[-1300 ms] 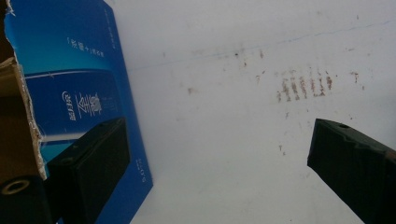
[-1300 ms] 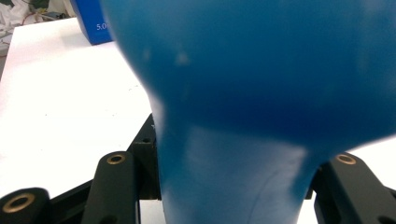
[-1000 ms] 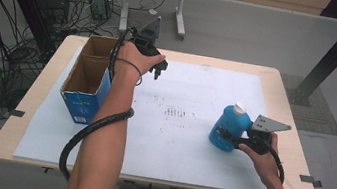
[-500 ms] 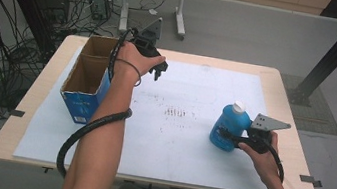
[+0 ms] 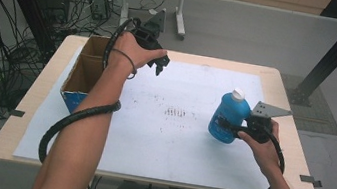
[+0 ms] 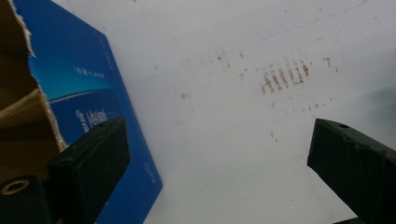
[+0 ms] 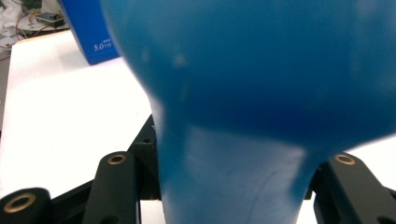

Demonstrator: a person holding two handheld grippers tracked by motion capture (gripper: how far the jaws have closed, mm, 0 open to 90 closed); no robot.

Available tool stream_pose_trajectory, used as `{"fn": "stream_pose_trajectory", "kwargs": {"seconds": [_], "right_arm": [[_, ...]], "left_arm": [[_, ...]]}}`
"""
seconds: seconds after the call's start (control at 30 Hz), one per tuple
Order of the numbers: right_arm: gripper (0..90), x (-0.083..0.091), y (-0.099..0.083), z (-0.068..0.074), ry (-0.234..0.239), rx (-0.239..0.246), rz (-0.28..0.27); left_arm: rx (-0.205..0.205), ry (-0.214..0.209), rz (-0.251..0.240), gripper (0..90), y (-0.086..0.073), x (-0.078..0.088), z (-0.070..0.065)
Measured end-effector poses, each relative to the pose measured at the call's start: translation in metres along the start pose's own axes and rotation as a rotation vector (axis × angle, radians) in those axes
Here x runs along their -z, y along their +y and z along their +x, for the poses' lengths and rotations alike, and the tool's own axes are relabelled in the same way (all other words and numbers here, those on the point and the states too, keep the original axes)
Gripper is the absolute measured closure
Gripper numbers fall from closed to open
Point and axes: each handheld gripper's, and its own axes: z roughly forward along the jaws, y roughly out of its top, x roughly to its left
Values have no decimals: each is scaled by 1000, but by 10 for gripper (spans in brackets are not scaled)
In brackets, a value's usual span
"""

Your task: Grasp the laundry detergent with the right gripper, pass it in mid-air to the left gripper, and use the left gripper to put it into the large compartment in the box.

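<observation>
While the right gripper (image 5: 232, 129) clamps its fingers on the blue bottle (image 5: 226, 116) at the desk's (image 5: 171, 160) right side, the left gripper (image 5: 158, 62) hovers open-fingered beside the cardboard box (image 5: 81, 74). The carrying step seems in hand; next, the bottle likely needs moving across and lowering upright into the box.

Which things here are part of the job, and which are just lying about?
In the job:
- blue bottle, clamped in the right hand-held gripper
- open cardboard box
- left hand-held gripper, open beside the box

Lying about:
- cables on the floor
- white sheet
</observation>
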Motion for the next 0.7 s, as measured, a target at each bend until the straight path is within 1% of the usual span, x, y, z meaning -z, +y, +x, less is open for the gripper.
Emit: {"fn": "stream_pose_trajectory", "kwargs": {"seconds": [0.13,0.17,0.2,0.23,0.27,0.33,0.4,0.43,0.47,0.5,0.53,0.57,0.6,0.63,0.67,0.7], "right_arm": [[457,-4,23,-4,3,-15,13],[457,-6,33,-7,8,-18,19],[457,-6,33,-7,8,-18,19],[457,-9,44,-11,12,-23,20],[457,-9,44,-11,12,-23,20],[457,-14,58,-15,27,-29,17],[457,-21,73,-20,39,-33,26],[457,-21,73,-20,39,-33,26],[457,-23,78,-21,42,-32,30],[457,-28,87,-24,52,-36,37],[457,-31,91,-25,58,-35,39],[457,-31,91,-25,58,-35,39],[457,-35,97,-26,66,-37,40],[457,-39,104,-28,75,-41,41],[457,-39,104,-28,75,-41,41],[456,-46,111,-30,86,-41,45]], "left_arm": [[-32,-12,-6,61,3,14,6],[-39,-13,-6,61,3,16,7],[-51,-14,-11,61,3,20,8],[-69,-20,-13,62,5,26,10],[-69,-20,-13,62,5,26,10],[-103,-14,-12,63,7,33,12],[-120,-13,-17,63,7,37,12],[-134,-13,-19,63,8,39,12],[-151,-14,-17,63,9,42,12],[-184,-11,-10,62,10,46,12],[-184,-11,-10,62,10,46,12],[-215,6,0,62,11,49,11],[-235,18,3,62,11,51,10],[-270,11,-6,61,13,57,11],[-270,11,-6,61,13,57,11],[-300,12,-15,60,16,64,12]]}}
